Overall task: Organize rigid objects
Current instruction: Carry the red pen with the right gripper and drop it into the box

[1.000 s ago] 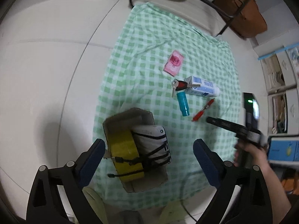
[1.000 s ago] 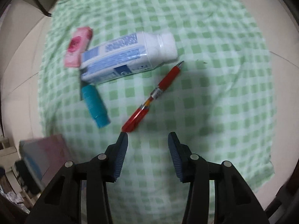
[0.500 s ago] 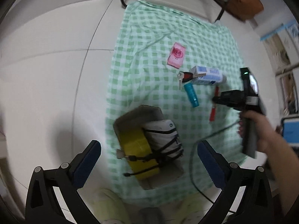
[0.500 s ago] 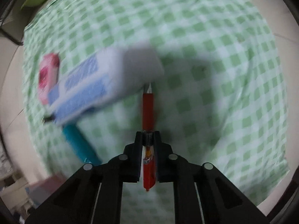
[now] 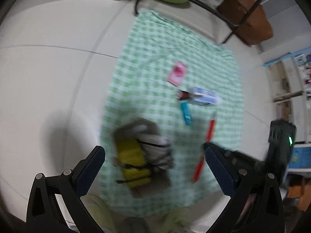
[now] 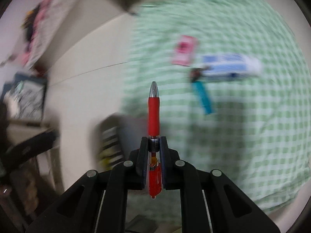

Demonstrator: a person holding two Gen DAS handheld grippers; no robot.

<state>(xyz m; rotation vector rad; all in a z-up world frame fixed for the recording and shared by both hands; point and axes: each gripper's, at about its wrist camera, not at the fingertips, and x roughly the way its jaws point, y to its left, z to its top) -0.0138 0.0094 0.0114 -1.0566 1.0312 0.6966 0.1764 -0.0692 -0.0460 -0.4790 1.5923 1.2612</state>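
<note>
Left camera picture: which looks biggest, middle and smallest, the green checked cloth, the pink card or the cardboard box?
1. Green checked cloth, by far the largest.
2. Cardboard box, blurred but clearly bigger than the card, partly because it lies nearer the camera.
3. Pink card, the smallest and farthest away.

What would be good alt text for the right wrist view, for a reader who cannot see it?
The right gripper is shut on a red pen whose silver tip points away from the camera. Behind it, blurred, a green checked cloth carries a pink packet, a blue and white bottle and a teal tube.
</note>
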